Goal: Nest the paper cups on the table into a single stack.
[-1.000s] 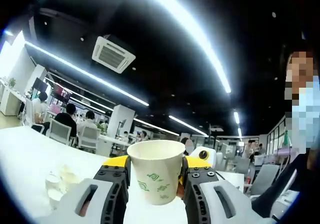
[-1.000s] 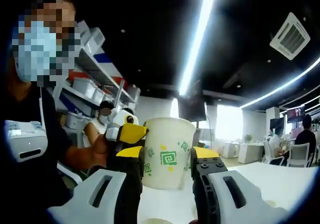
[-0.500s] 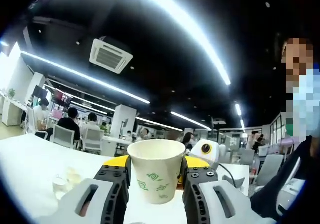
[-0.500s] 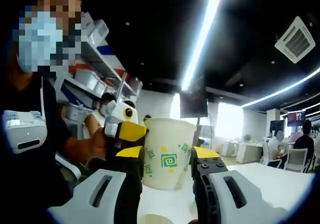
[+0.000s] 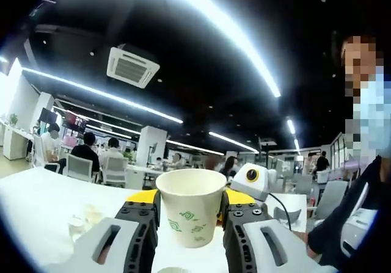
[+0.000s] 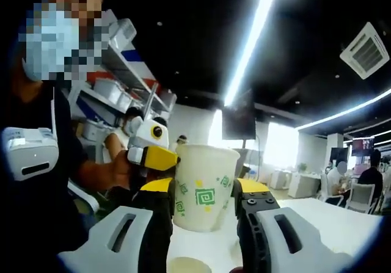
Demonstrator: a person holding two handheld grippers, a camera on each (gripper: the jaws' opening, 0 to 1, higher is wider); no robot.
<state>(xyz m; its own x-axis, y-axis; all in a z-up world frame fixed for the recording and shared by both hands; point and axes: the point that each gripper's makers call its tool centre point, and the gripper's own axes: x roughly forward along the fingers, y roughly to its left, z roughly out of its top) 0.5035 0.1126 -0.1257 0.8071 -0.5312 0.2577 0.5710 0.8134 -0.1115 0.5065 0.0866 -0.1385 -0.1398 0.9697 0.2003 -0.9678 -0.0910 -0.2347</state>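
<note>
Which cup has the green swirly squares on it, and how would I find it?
Look in the right gripper view, just above the white table. The right tool grips an upright white paper cup between its black, yellow-tipped jaws. Bold green square spirals and small yellow marks set it apart from the left tool's cup, whose green print is fainter.

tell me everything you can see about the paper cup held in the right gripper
The paper cup is white or cream, tapered, with a rolled rim and printed green square spirals plus small yellow and green marks. It stands upright, mouth up, and its inside cannot be seen. The right gripper clamps it between its black, yellow-tipped jaws, one at each side. It is held above the white table, with another cup's rim just below it.
</note>
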